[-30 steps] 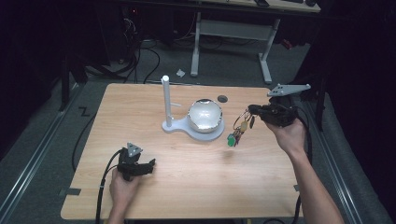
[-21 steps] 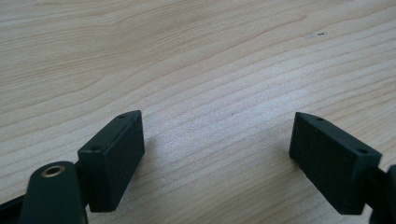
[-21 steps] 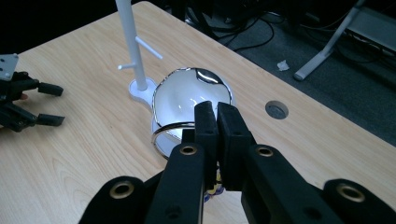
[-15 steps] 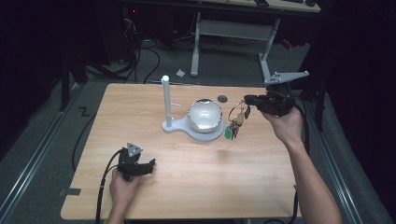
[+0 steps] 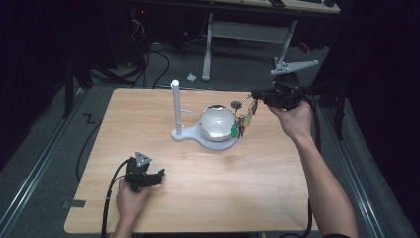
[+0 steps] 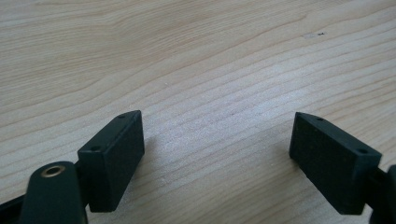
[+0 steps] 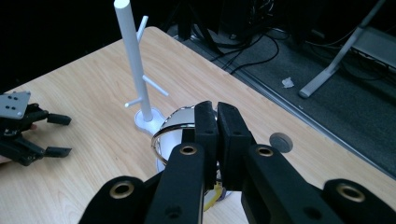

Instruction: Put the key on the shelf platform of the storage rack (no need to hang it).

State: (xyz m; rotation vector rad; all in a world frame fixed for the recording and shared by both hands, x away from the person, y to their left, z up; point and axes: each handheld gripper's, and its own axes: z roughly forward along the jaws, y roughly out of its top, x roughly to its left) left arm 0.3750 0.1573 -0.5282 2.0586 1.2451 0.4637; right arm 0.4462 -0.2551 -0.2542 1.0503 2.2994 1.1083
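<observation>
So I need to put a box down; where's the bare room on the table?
Free: the wide near-right stretch of the table between the left tongs and the right forearm, and the far-left corner. Crowded: around the white stand, bowl and hanging keys.

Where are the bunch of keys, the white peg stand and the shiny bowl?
Bunch of keys [image 5: 239, 124], high view, on the hanging tags beside the bowl.
White peg stand [image 7: 132, 60], right gripper view, on its upright post.
Shiny bowl [image 5: 216, 122], high view, on its rounded top.

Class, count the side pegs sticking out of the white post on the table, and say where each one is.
3 on the post: one near the top, one lower, about midway, pointing right, one lowest, pointing left. Others may be hidden behind the post.
</observation>
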